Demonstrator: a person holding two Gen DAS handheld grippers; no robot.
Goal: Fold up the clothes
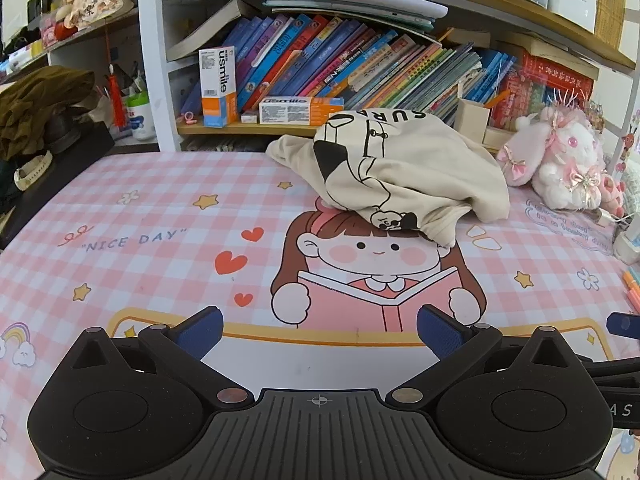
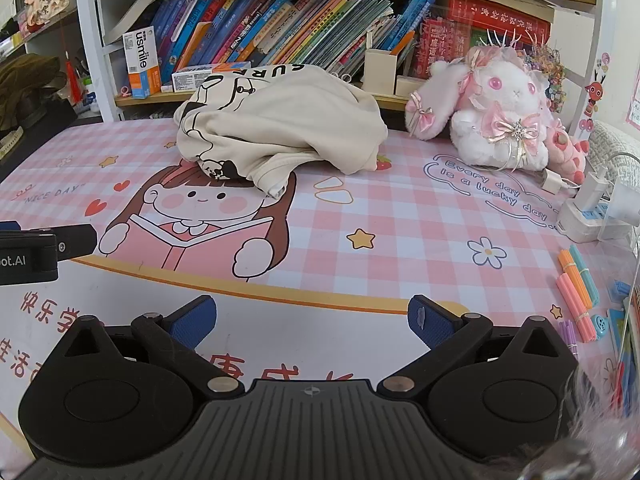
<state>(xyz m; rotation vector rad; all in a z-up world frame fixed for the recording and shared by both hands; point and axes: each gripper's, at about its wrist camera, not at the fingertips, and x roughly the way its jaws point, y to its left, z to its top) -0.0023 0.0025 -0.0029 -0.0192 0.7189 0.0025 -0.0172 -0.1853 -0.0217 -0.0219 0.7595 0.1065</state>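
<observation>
Both grippers, left point(image 1: 319, 332) and right point(image 2: 312, 322), hold ribbed blue jaws wide before a crumpled cream shirt point(image 1: 404, 168).

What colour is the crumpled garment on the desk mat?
Cream with black cartoon print and lettering; the garment shows best in the right wrist view.

Crumpled shirt point(image 2: 280, 120) — perhaps cream — on mat point(image 2: 400, 220)

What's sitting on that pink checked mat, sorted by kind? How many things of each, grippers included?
Crumpled cream garment: 1
White-and-pink plush bunny: 1
White power strip with plugs: 1
Bundles of coloured sticks: several, too jumbled to count, so tallied as 1 group
Grippers, left gripper and right gripper, both open and empty: 2
Total: 6
</observation>
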